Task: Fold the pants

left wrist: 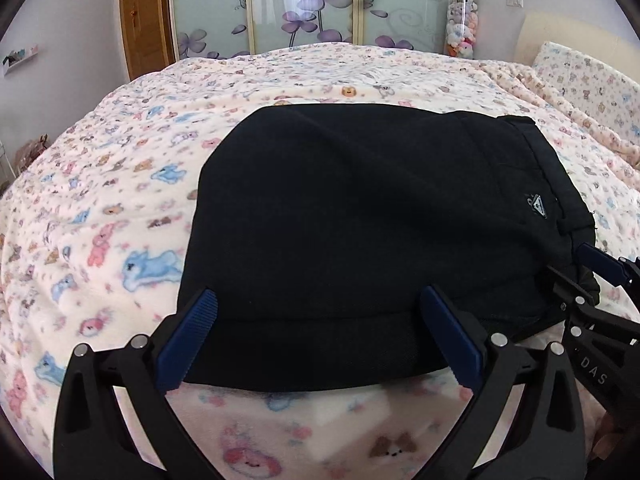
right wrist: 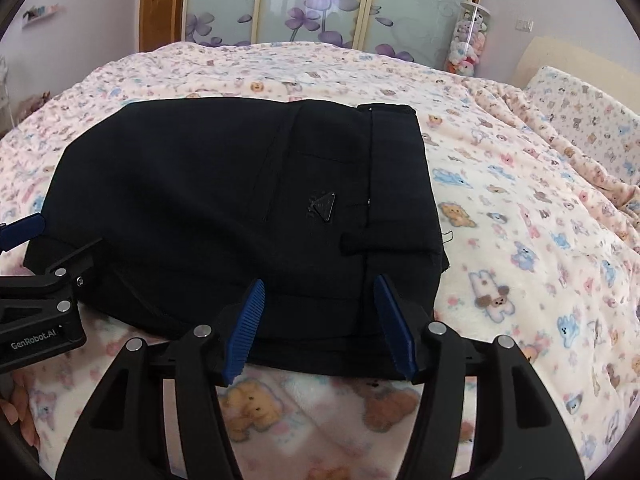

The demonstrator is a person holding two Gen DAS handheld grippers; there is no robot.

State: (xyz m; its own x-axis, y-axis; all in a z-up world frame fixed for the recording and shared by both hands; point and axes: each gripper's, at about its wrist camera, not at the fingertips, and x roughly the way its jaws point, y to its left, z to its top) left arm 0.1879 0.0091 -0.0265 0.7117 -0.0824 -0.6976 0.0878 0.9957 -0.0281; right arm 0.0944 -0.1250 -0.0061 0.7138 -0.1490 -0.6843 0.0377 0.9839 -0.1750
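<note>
Left claw [left wrist: 318, 334]: jaws spread wide, nothing gripped; it tilts down toward the near hem of the pants, its blue pads [left wrist: 188, 340] standing over the fabric edge without pinching it.
Right claw [right wrist: 320, 328]: jaws partly apart, narrower than the left, nothing gripped; also angled down at the near edge, at the waistband end.
Hands: a few fingertips [right wrist: 16, 408] show behind the left claw in the right wrist view; the rest of each hand is out of sight.
Spacing: both claws sit side by side along the same near edge, each visible at the margin of the other's view.
Pants [left wrist: 360, 216]: black, folded into a compact block, lying flat.
Bed [left wrist: 100, 216]: carries the pants on a pale blanket printed with small animals.
Beyond: sliding wardrobe doors [right wrist: 320, 8] with purple flowers.
</note>
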